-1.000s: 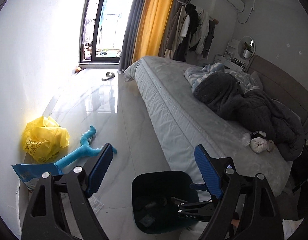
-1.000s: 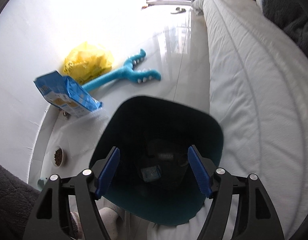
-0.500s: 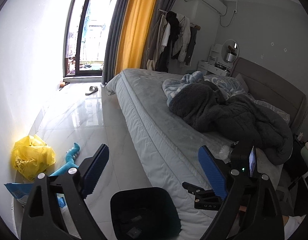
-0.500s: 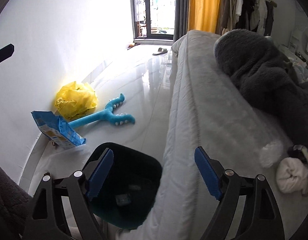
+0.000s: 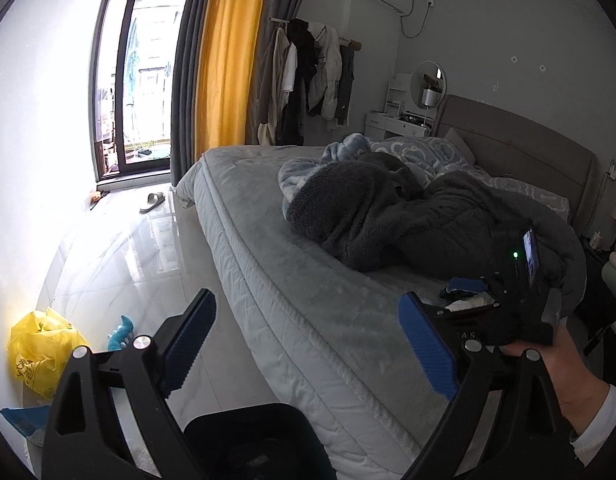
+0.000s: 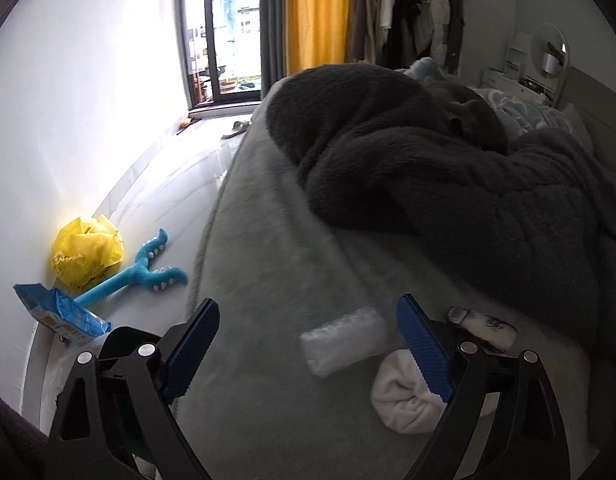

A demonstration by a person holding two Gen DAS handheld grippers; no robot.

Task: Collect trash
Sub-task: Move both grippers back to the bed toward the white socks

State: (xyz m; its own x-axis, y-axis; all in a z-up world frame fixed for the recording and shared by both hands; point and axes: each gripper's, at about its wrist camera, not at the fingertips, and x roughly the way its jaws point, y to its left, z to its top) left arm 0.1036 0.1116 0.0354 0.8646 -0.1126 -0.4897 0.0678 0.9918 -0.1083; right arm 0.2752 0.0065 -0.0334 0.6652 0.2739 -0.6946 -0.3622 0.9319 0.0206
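Note:
A dark bin (image 5: pixel 260 440) stands on the floor against the bed's side; its rim also shows in the right wrist view (image 6: pixel 124 338). My left gripper (image 5: pixel 308 344) is open and empty above the bin and bed edge. My right gripper (image 6: pixel 308 348) is open and empty, low over the grey bed (image 6: pixel 268 260). A clear plastic wrapper (image 6: pixel 339 340) lies on the bed between its fingers. A white crumpled wad (image 6: pixel 403 400) and a small printed wrapper (image 6: pixel 483 328) lie by its right finger. The right gripper also shows in the left wrist view (image 5: pixel 467 292).
A dark fleece blanket (image 6: pixel 447 184) is heaped on the bed. On the floor by the wall lie a yellow bag (image 6: pixel 86 254), a blue packet (image 6: pixel 60 316) and a teal toy (image 6: pixel 140 272). A slipper (image 5: pixel 152 202) lies near the balcony door.
Both grippers have risen from over the bin and swung right over the bed. The right gripper now hovers at the wrapper and wad. Both stay open.

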